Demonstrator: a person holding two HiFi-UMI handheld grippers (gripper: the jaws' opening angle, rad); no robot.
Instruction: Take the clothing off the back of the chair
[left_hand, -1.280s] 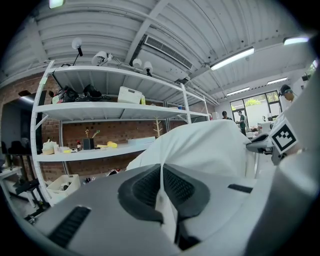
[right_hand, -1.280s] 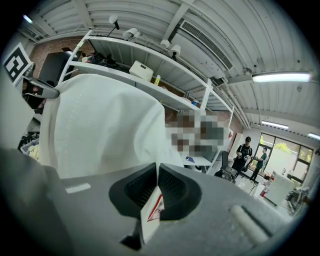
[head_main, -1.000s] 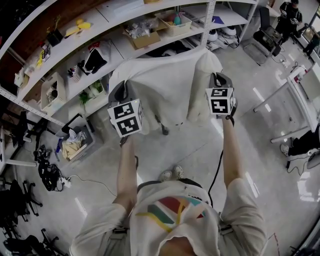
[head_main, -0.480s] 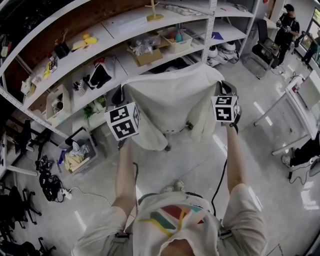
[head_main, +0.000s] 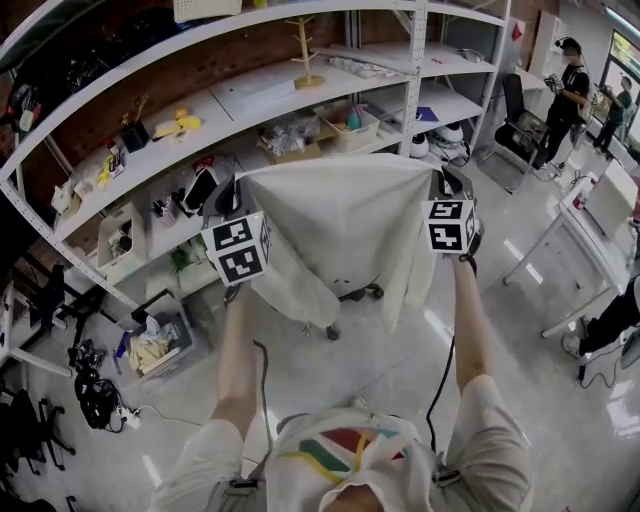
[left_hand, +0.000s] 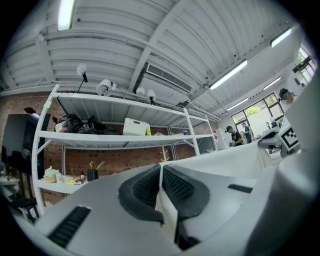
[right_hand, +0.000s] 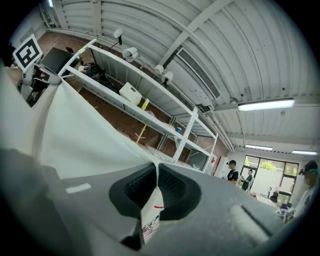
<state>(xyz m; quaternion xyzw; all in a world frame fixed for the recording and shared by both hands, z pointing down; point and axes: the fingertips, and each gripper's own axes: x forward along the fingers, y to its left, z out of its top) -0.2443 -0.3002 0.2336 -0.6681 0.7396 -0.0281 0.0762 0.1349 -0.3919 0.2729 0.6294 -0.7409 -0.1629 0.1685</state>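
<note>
While both claws pinch the cloth, step in hand: lifting the clothing (head_main: 340, 220) up and off the chair, judged well along.
Left gripper (left_hand: 160, 172): jaws closed on a fold of the white fabric at one top corner.
Right gripper (right_hand: 155, 175): jaws closed on the other top corner (a small printed tag shows in the pinch).
Clothing: spread flat between the two grippers, held high, lower edges hanging free.
Chair (head_main: 373, 291): behind the cloth. Only its castors show below the hem, so whether the back is fully cleared cannot be told.
Shelving (head_main: 150, 165): beyond the chair, cluttered.
Next move: probably drawing the garment toward the person, with both grips firm and level so no corner slips or snags.
</note>
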